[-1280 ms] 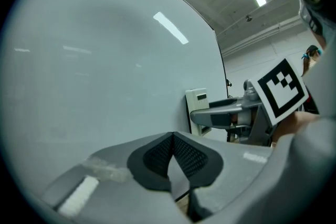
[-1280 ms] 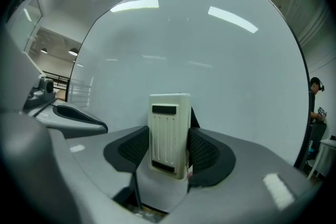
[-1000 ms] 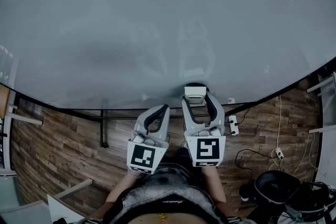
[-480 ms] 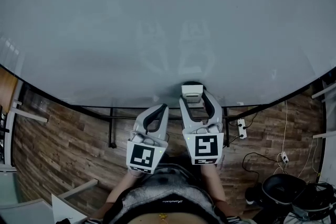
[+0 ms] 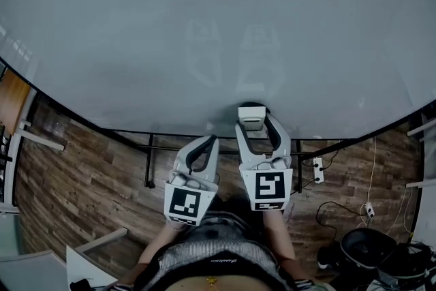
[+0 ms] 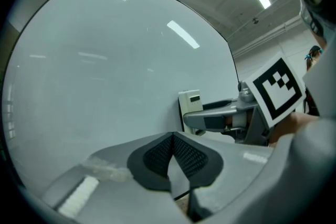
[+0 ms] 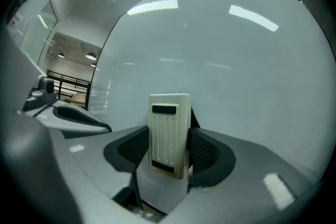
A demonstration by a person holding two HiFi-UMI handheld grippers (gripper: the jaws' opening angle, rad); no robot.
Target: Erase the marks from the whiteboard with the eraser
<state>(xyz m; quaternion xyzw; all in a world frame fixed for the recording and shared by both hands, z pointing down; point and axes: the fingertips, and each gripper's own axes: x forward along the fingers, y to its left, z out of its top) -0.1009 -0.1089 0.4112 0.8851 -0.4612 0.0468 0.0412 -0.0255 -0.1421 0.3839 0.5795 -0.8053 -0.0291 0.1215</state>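
A large whiteboard [image 5: 204,24] fills the upper part of the head view; I see no marks on it, only faint reflections. My right gripper [image 5: 253,120] is shut on a cream eraser [image 5: 251,121], held at the board's lower edge. In the right gripper view the eraser [image 7: 168,134] stands upright between the dark pads, facing the whiteboard [image 7: 236,60]. My left gripper [image 5: 208,142] is shut with nothing in it, just left of the right one and a little lower. The left gripper view shows its pads [image 6: 157,155] closed together, with the eraser [image 6: 190,106] off to the right.
Under the board runs a dark frame rail [image 5: 136,134] over a wood-plank floor [image 5: 82,174]. A power strip [image 5: 317,170] and cables lie at the right, a black chair base [image 5: 361,249] at the lower right. Pale furniture edges [image 5: 34,140] stand at the left.
The view has drifted a little, so the board's lower edge and the floor sit differently in frame. Both grippers keep the same pose, the eraser still held at the board's bottom.
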